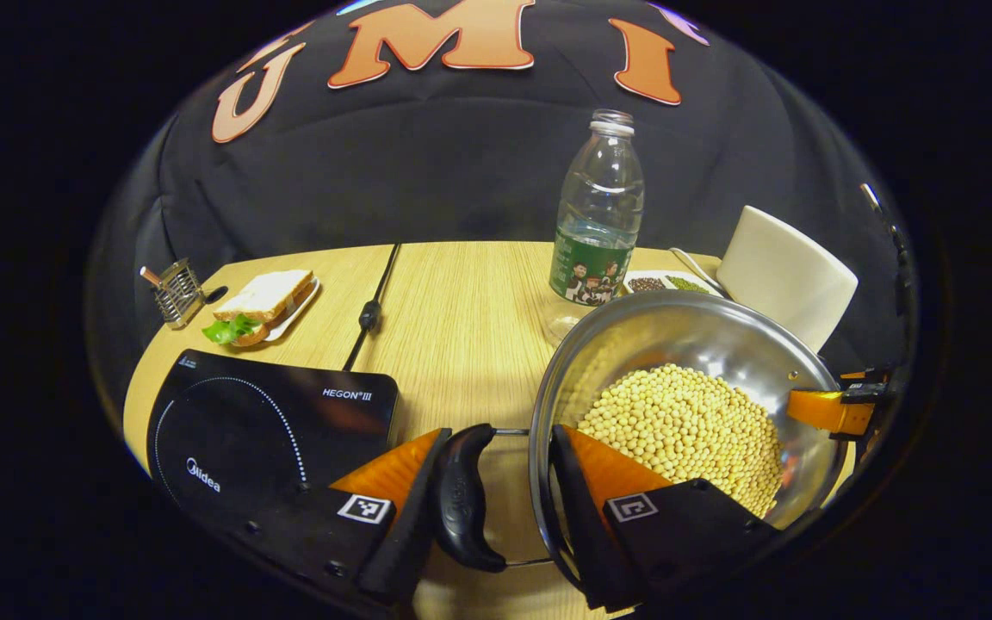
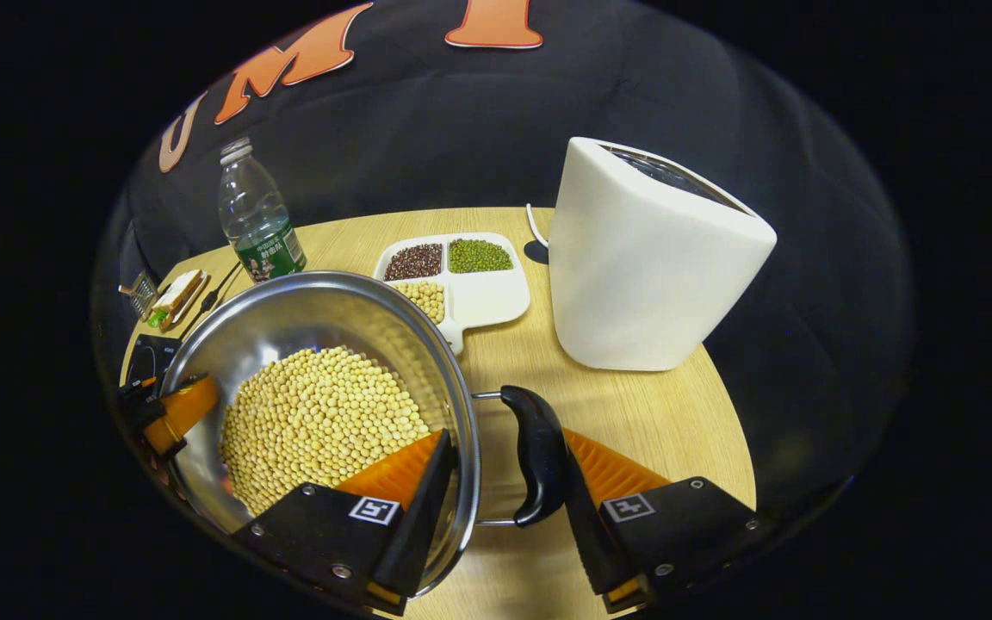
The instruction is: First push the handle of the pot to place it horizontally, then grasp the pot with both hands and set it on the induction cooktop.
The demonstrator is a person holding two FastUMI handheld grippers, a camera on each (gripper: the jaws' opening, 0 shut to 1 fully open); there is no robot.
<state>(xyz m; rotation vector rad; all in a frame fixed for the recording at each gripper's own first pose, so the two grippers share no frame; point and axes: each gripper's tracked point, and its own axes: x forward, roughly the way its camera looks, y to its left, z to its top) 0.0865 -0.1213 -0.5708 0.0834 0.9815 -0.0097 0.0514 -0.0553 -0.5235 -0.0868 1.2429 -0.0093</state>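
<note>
— Grippers first: how do they stand?
— Left gripper straddles the pot's near side: one finger lies against the outside of the black side handle, the other sits inside the steel wall, over the soybeans. Whether both press, I cannot tell. Right gripper does the same on the opposite handle, one finger inside the rim, one against the handle's outer face.
— And the pot itself?
— Near the table's front edge, just right of the black induction cooktop, not on it.
— Farther back?
— A water bottle behind the pot, a divided tray of grains beside it, a white appliance toward the right edge. At the far left corner, a sandwich plate and a small wire rack.
</note>
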